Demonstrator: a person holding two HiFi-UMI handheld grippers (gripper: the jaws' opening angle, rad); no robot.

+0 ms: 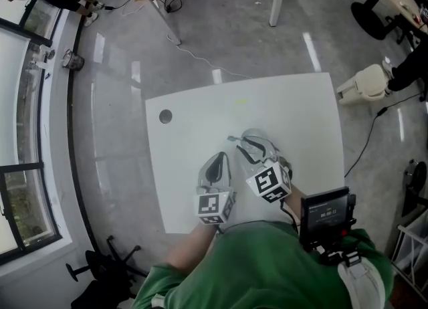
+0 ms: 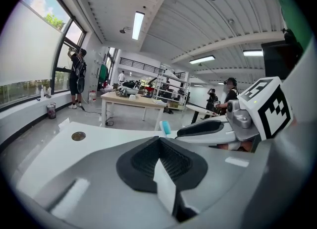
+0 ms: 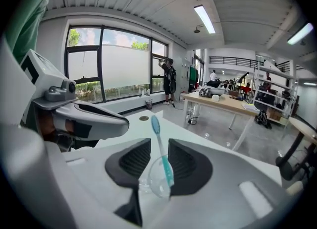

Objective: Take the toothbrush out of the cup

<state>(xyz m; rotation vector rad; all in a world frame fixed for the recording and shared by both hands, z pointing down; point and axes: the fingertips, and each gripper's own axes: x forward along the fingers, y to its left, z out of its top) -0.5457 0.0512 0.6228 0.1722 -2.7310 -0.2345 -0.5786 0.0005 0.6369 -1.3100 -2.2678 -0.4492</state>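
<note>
Right hand-held gripper grips the clear cup between its jaws; the toothbrush stands inside. Left hand-held gripper is closed, empty, just beside it.

Bright daylight from windows, ceiling strip lights, glare on floor, fisheye-bent edges

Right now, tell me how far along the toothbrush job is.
Done: the right gripper has its jaws closed on the clear cup, steadying it. In hand: only that hold; the left gripper sits beside it, jaws together and empty. Left: the toothbrush stands in the cup, head up and untouched, so gripping it and lifting it out is all to come.
</note>
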